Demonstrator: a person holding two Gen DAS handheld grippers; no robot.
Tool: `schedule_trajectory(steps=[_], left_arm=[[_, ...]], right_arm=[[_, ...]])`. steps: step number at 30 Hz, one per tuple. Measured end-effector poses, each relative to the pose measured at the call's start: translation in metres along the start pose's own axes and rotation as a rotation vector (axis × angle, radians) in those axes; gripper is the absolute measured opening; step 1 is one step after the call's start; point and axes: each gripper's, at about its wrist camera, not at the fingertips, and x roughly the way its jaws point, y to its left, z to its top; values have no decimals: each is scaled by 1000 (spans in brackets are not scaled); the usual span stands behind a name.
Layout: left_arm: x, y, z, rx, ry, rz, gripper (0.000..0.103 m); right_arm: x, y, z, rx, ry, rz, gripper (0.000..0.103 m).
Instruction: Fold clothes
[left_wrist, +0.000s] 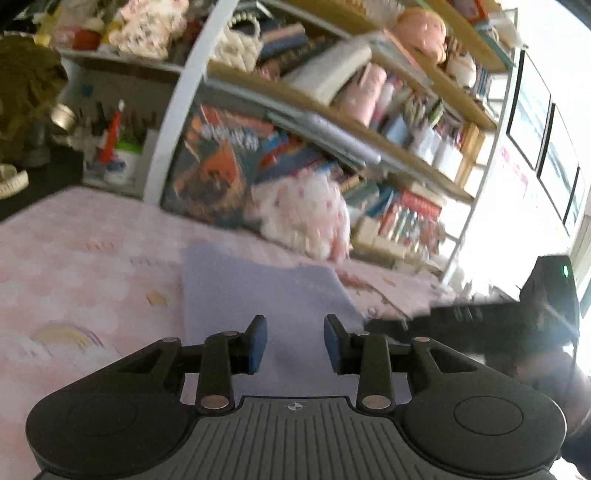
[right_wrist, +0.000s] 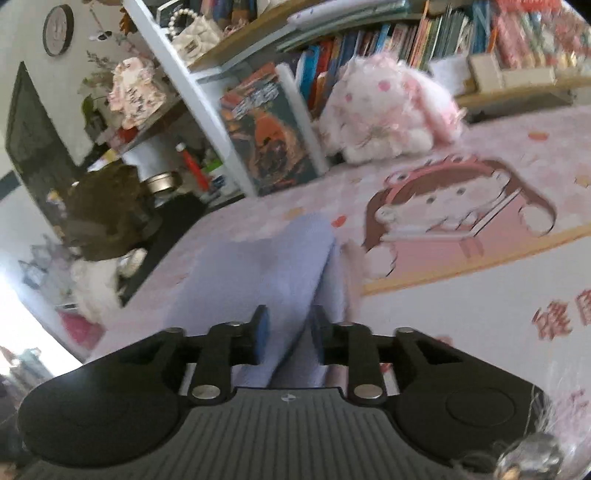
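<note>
On the pink cartoon-printed bedspread (right_wrist: 461, 266) lies the pale lavender cloth garment (left_wrist: 258, 295), and that's what I'm working. My right gripper (right_wrist: 290, 336) has a raised fold of it standing up between its blue pads (right_wrist: 263, 332); the fabric runs right through the gap, and the pads sit close on either side, so I read that as pinching the cloth, though blur softens the contact. The lifted flap rises in a ridge away from me while the rest of the garment spreads flat to its left.

My left gripper (left_wrist: 295, 343) hangs over the near part of the same garment with its jaws parted and nothing between them. From this side the cloth looks like a flat, squarish panel with clean edges. The right tool shows as a dark shape at the panel's right edge.

My judgement: a fold is under way, with one edge up in the right tool. Next I'd carry that edge across the flat panel, keeping it taut and square to the far edge, with the left tool free to pin or smooth. The white and pink plush toy (right_wrist: 388, 110) by the white-framed bookshelf (left_wrist: 332, 110) sits well clear.
</note>
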Motion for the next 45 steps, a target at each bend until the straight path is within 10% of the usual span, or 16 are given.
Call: schedule_trajectory(steps=[6,11,17,24,33,36,41,45], left_arm=[[11,10,-5,8,51,47,33],[11,18,-20,-54,44,47,34],[12,15,-18,-17,61,56,34],[-4,16,-1,-48,-65,-25,37],[14,7,-4,1,2,-14,39],[17,8,-7,-12,22,-9,39],[22,9,-12,-35,54,-1,39],[26,4,-12,-14,74,13,39]], right_arm=[[1,16,-9,-50,50,5,15],[-29,17,-10,-36,-88,177,10],[-7,-9,-20,33,4,28,9],[-2,5,5,-11,21,4,44],[43,-8,35,97,66,-6,46],[43,-8,36,85,49,2,20],[13,2,25,-55,-164,187,17],[36,1,21,-81,-54,-12,17]])
